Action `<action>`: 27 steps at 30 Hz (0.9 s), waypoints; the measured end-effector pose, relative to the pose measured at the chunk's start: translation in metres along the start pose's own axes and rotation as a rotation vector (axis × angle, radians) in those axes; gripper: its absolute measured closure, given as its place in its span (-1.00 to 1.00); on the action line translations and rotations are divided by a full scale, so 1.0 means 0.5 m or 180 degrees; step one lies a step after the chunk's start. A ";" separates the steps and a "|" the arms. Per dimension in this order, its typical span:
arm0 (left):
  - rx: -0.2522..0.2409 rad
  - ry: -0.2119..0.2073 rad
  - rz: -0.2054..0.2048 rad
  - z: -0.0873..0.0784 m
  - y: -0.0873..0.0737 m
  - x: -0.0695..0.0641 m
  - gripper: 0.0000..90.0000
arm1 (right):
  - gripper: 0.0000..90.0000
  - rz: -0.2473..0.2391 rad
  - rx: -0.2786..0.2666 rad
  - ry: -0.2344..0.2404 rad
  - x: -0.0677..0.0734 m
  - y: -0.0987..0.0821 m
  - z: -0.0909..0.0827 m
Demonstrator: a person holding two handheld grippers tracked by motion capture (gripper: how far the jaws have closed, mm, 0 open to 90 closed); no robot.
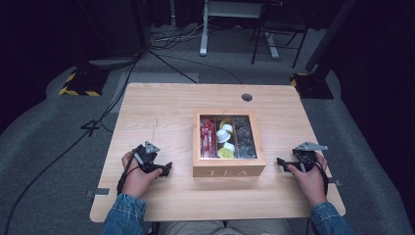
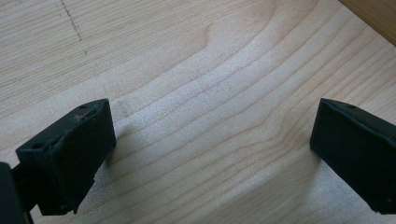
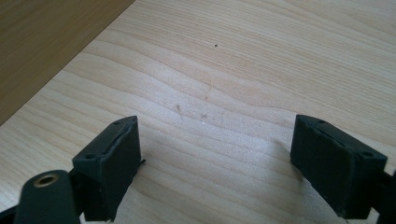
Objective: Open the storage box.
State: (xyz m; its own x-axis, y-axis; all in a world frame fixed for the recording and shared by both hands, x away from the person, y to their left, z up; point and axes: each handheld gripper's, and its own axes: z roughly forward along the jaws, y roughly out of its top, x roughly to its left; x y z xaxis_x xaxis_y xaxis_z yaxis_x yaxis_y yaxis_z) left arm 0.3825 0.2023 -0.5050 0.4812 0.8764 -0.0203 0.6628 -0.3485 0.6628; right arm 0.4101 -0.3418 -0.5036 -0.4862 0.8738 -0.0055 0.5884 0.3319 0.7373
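1. While both hands rest low on the worktop [image 1: 161,105], no handling has begun; this reads as the starting stance, one hand on either side of the tea box [image 1: 229,172].
2. Left hand-held gripper [image 1: 167,170]: it lies just to the box's left and points at its side wall. In the left gripper view its jaws stand wide apart with bare wood between them, nothing held.
3. Right hand-held gripper [image 1: 280,162]: it lies just to the box's right and points inward. In the right gripper view its jaws are likewise spread wide over bare wood, gripping nothing.
4. Tea box: it sits mid-worktop, slightly toward the person's edge, with "TEA" lettered on its front wall. It has three compartments running front to back.
5. Contents: red packets [image 1: 207,137] fill the left compartment, white and yellow-green pods [image 1: 224,133] the middle one, dark wrapped pieces [image 1: 244,137] the right one. A clear lid may cover the top; from the high view I cannot say for sure.
6. Step in hand, as I judge it: approach not yet started, the box and its contents untouched.
7. Next move calls for lifting one hand-held gripper off the worktop and bringing it over the box rim, jaws kept open and lined up with a compartment's long run.
8. If a lid is present, its front edge needs raising first, with the other hand-held gripper steadying a side wall.
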 end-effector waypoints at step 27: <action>-0.0111 0.0035 0.0065 -0.071 0.029 -0.027 -0.47 | -0.64 -0.0012 -0.0004 0.0017 -0.001 0.000 0.000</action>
State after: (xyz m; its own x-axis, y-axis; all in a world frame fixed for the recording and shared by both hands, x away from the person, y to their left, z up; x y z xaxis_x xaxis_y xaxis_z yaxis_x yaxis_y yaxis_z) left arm 0.3652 0.1971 -0.4684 0.4879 0.8729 0.0017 0.6323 -0.3548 0.6887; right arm 0.4102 -0.3425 -0.5037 -0.4918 0.8707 -0.0046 0.5857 0.3348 0.7381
